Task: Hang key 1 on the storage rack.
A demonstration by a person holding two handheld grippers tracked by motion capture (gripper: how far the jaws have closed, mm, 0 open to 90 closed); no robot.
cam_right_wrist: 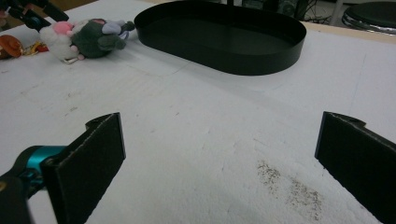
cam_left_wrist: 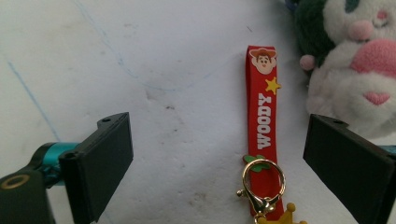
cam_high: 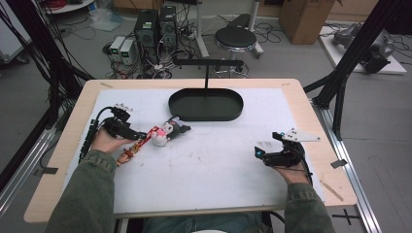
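Black pads on the left gripper (cam_left_wrist: 217,163) stand wide apart with nothing pressed between them yet, and the red Woody strap (cam_left_wrist: 261,116) lies flat on the white table cover (cam_left_wrist: 163,56) in the gap, closer to the right-hand pad than the middle. The gold clasp (cam_left_wrist: 261,184) sits at the near end of the strap, right by the jaws, with a yellow charm poking in at the bottom edge. Just past the far pad is the plush toy (cam_left_wrist: 355,65), nearly touching the strap's side, so that's the thing to watch imo: if the jaws close as they sit now, the outer pad could catch plush fur before it meets the strap. I'd nudge the gripper sideways so the strap is centred, drop until the pads almost scrape the cover, then pinch across the strap just above the clasp where it's stiffest. Further out, the black oval tray (cam_high: 205,104) waits beyond the toy, looks like the likely drop spot. The right gripper (cam_high: 266,151) rests well apart on the other side of the table, jaws also spread wide and empty.
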